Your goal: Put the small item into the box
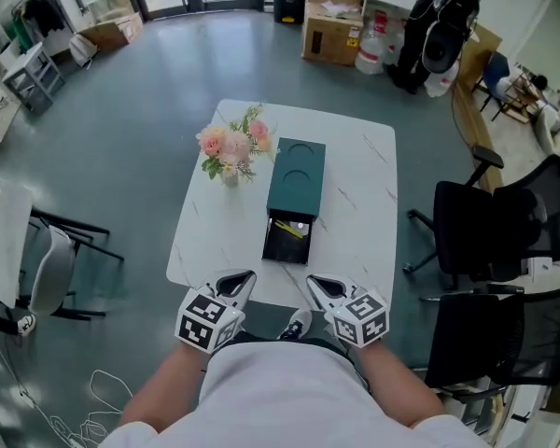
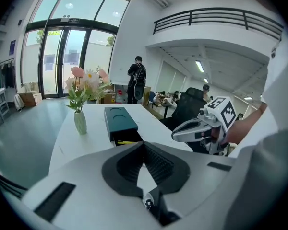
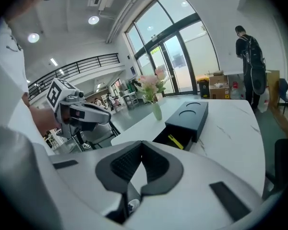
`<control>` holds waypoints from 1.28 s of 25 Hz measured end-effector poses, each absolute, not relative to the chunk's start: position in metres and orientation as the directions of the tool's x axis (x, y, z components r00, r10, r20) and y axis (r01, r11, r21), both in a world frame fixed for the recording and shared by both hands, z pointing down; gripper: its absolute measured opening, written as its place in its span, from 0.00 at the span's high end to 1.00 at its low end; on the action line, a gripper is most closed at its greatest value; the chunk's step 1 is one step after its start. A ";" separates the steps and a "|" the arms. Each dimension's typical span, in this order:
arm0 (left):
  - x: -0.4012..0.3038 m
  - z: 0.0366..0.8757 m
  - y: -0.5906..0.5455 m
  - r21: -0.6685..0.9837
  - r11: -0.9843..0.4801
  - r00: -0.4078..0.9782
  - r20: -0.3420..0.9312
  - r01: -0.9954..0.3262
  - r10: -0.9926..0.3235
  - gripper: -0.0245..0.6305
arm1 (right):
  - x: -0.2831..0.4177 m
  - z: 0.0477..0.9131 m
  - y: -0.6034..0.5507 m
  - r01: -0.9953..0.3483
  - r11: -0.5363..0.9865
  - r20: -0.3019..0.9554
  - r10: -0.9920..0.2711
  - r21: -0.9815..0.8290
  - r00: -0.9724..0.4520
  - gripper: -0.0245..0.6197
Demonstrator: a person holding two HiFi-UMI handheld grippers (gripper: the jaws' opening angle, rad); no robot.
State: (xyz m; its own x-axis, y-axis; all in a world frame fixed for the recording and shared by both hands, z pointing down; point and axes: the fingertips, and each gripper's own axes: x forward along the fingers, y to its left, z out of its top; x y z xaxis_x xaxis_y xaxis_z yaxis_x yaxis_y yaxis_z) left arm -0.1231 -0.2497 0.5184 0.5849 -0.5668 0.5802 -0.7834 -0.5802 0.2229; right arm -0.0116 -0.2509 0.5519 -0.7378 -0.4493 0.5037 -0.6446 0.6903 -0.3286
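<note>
Both empty, jaws pressed together: left gripper (image 1: pixel 245 279), right gripper (image 1: pixel 315 283), near box (image 1: pixel 297 177). Yellow item (image 1: pixel 290 229) in box drawer (image 1: pixel 278 247): likely light, stiff, slim; pinch across middle.

The yellow item (image 1: pixel 290 228) is too small to identify.

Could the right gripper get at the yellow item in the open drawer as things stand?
Probably yes. The drawer opens toward the right gripper, the yellow item lies uncovered inside, and nothing stands between them. The jaws are shut and empty, so they must open first.
</note>
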 end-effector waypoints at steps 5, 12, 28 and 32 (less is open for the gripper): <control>-0.128 0.499 -0.244 0.241 -0.622 0.638 0.531 -0.745 -0.558 0.94 | -0.024 0.532 -0.236 -0.698 0.651 0.482 -0.528 -0.299 -0.699 0.94; -0.151 0.501 -0.199 0.243 -0.694 0.693 0.527 -0.678 -0.492 0.94 | -0.053 0.528 -0.194 -0.759 0.573 0.480 -0.594 -0.310 -0.645 0.94; -0.202 0.508 -0.130 0.261 -0.773 0.759 0.518 -0.579 -0.394 0.94 | -0.086 0.534 -0.103 -0.862 0.408 0.506 -0.697 -0.301 -0.508 0.94; -0.199 0.501 -0.129 0.250 -0.781 0.763 0.512 -0.572 -0.395 0.94 | -0.083 0.529 -0.103 -0.862 0.420 0.509 -0.696 -0.283 -0.506 0.94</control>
State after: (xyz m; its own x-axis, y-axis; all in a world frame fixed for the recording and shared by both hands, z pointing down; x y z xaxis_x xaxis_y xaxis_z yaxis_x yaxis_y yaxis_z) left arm -0.1993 -0.1289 0.5015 0.7628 -0.3952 0.5118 -0.5724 -0.7809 0.2501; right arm -0.0831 -0.1025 0.5285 -0.5062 -0.6960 0.5093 -0.8622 0.4200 -0.2830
